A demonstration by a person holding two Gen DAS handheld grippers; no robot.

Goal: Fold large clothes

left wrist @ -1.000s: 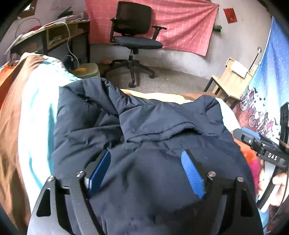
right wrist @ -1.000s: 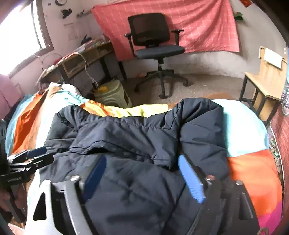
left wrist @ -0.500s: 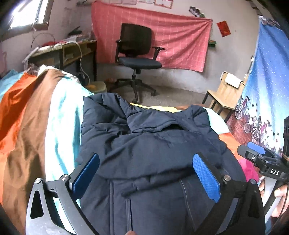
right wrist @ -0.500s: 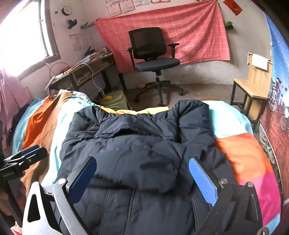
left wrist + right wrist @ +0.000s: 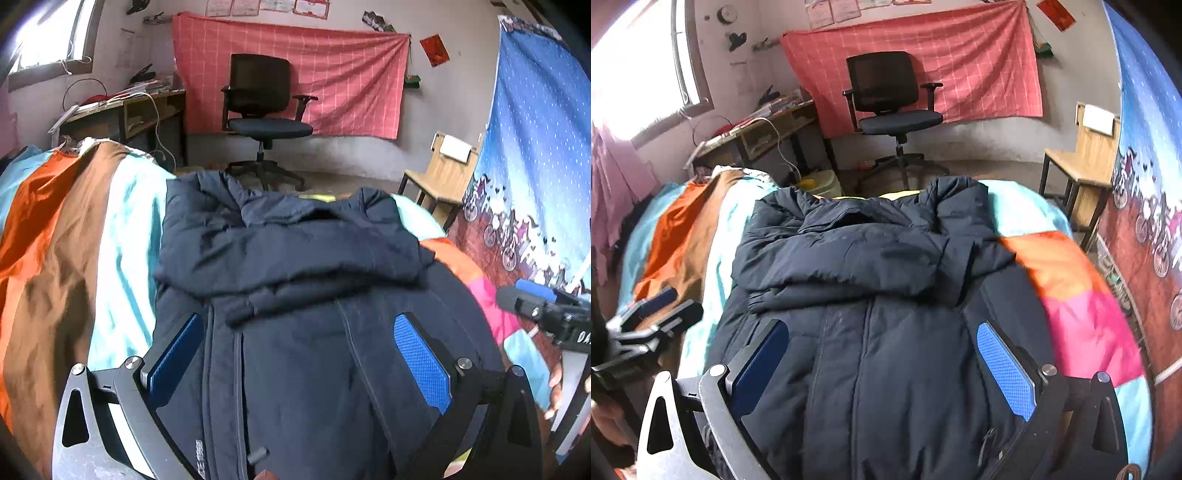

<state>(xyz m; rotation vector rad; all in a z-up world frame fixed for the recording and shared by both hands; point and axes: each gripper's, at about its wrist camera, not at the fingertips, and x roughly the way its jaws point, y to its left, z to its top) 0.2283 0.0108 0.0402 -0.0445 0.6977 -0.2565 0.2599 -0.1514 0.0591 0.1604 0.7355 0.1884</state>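
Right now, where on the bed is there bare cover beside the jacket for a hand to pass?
Bare bedspread lies right of the navy jacket, toward the blue hanging. Another strip lies left, teal then brown. The jacket fills the middle; the far edge has almost no room.

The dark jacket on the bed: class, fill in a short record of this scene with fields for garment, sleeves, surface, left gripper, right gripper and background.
garment: dark jacket, lying front up, front closed
sleeves: folded across the chest
surface: bed with a colour-block cover
left gripper: open, holding nothing, above the jacket's lower part
right gripper: open, holding nothing
background: office chair, pink cloth on the wall
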